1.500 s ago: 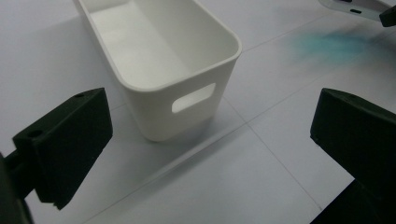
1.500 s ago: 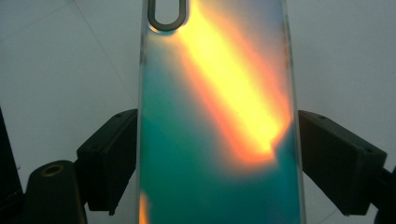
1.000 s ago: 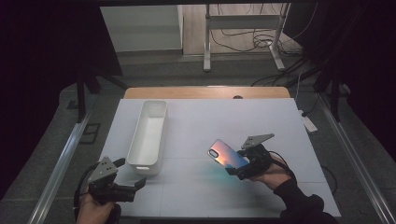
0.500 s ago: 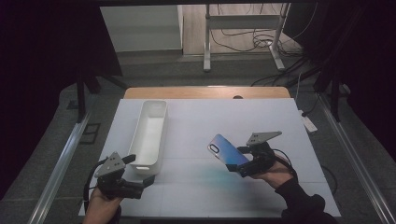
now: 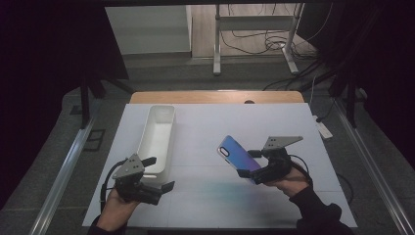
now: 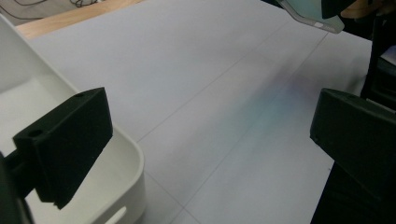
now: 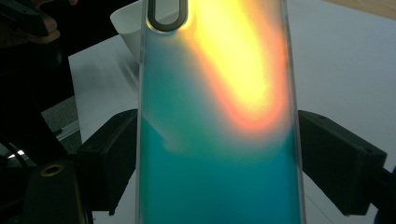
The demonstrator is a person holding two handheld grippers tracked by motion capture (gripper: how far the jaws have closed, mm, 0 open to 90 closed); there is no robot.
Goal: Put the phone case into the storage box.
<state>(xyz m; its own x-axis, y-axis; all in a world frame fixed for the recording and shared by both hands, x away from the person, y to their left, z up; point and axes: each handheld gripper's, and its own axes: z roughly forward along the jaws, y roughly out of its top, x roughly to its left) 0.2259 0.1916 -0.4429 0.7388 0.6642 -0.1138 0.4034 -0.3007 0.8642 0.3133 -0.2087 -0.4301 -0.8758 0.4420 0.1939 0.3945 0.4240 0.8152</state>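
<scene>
Fingers point(image 7: 109, 158) of right gripper point(image 5: 252, 164) clamp long edges of iridescent blue-teal phone case point(image 5: 238, 157), raised, tilted above white table point(image 5: 274, 127). Left gripper point(image 5: 155, 172) jaws apart, straddling near corner of white oblong plastic tray point(image 5: 157, 137), probably not touching. Best: steady tray first, then lower case flat inside, release late.

White tray point(image 5: 157, 137) lengthwise on table point(image 5: 274, 127); metal stand point(image 5: 254, 39), cables point(image 5: 249, 36) behind.

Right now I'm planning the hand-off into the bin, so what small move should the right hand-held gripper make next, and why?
Probably carry the phone case left toward the white bin. The right hand-held gripper is shut on the case's edges and holds it tilted above the table, apart from the bin, while the left hand-held gripper stands open at the bin's near end.
</scene>
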